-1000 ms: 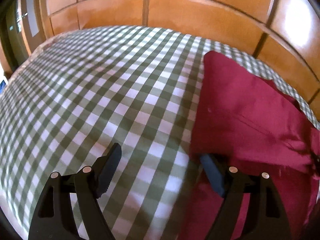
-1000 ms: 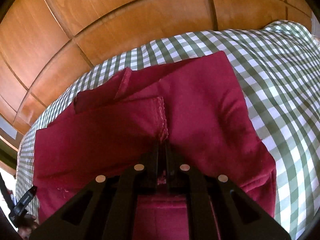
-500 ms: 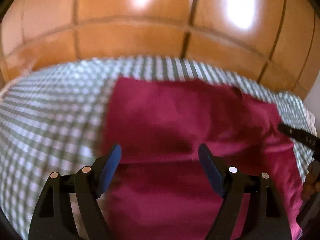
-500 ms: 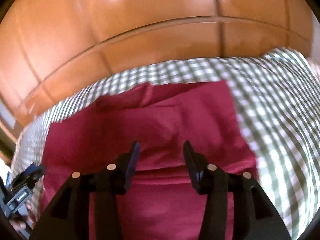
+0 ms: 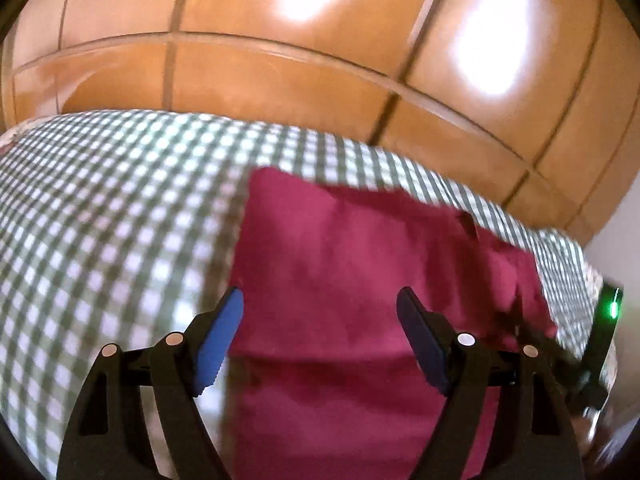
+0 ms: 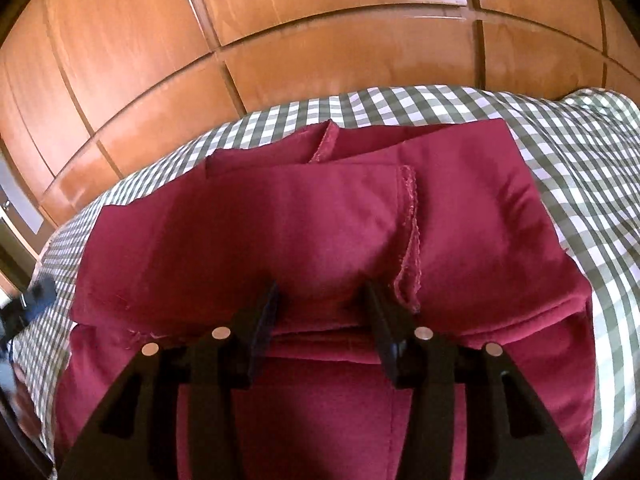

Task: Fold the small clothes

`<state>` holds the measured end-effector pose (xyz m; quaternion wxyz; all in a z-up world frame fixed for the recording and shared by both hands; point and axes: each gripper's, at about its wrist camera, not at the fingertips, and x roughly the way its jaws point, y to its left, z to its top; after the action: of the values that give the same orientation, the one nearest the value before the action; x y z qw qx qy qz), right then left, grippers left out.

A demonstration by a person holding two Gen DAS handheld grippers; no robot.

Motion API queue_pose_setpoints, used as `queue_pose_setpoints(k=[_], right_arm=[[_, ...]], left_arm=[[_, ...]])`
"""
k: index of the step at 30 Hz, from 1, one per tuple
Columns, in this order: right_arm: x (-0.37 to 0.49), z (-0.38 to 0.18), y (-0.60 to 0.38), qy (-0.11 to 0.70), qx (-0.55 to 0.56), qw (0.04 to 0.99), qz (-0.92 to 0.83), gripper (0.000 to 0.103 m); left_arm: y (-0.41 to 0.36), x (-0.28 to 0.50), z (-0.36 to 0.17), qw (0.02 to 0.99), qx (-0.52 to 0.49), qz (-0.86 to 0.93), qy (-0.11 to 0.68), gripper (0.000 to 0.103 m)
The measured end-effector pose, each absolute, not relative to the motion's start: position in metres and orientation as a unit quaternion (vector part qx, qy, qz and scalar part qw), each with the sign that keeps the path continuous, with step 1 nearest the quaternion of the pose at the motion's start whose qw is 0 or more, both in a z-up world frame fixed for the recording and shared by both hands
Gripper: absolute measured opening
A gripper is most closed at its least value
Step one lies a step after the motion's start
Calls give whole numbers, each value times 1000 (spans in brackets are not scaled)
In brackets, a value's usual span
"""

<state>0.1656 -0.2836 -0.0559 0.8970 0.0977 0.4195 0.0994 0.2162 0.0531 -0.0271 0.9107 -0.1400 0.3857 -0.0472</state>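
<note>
A dark red garment lies folded on the green-and-white checked cloth, its upper layer doubled over the lower part, with a stitched seam edge showing. My right gripper stands open above the fold, nothing between its fingers. In the left wrist view the same red garment fills the lower middle. My left gripper hangs wide open over the garment's left part, blue pads clear of the fabric. The right gripper's body with a green light shows at the right edge.
Glossy orange-brown wooden panels rise right behind the checked surface. Bare checked cloth spreads to the left of the garment. The left gripper's dark tip appears at the right wrist view's left edge.
My right gripper has opened and let go of the garment's seam, then drawn back. My left gripper has swung right from the bare checked cloth to over the garment, rising a little.
</note>
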Motion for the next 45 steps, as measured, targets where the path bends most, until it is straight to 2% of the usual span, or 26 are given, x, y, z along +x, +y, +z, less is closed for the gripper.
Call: queue_pose_setpoints(k=[4, 9, 12, 16, 20, 25, 31, 38, 41, 45], right_arm=[[165, -58, -285, 417, 104, 897, 102, 46], [164, -58, -286, 415, 110, 897, 105, 46], [164, -59, -287, 414, 114, 897, 107, 46], [164, -60, -287, 413, 120, 896, 110, 47], [165, -60, -288, 413, 123, 896, 110, 47], [164, -60, -287, 413, 123, 896, 108, 47], [163, -60, -285, 413, 117, 897, 105, 47], [163, -61, -286, 413, 119, 897, 105, 47], [163, -61, -286, 413, 119, 897, 106, 47], [163, -60, -285, 413, 117, 897, 104, 47]], left_arm=[[54, 254, -22, 912, -128, -35, 388, 72], [54, 309, -47, 896, -124, 21, 425, 62], [64, 330, -79, 875, -108, 85, 464, 63], [63, 331, -88, 883, -88, 104, 450, 67], [66, 317, -76, 882, -89, 124, 445, 73], [36, 258, -41, 913, -69, 71, 396, 73], [6, 233, -77, 899, -37, 38, 434, 74], [7, 213, -55, 900, -42, 45, 430, 74], [10, 190, -45, 906, -44, 49, 418, 81], [12, 162, -36, 910, -47, 49, 410, 81]])
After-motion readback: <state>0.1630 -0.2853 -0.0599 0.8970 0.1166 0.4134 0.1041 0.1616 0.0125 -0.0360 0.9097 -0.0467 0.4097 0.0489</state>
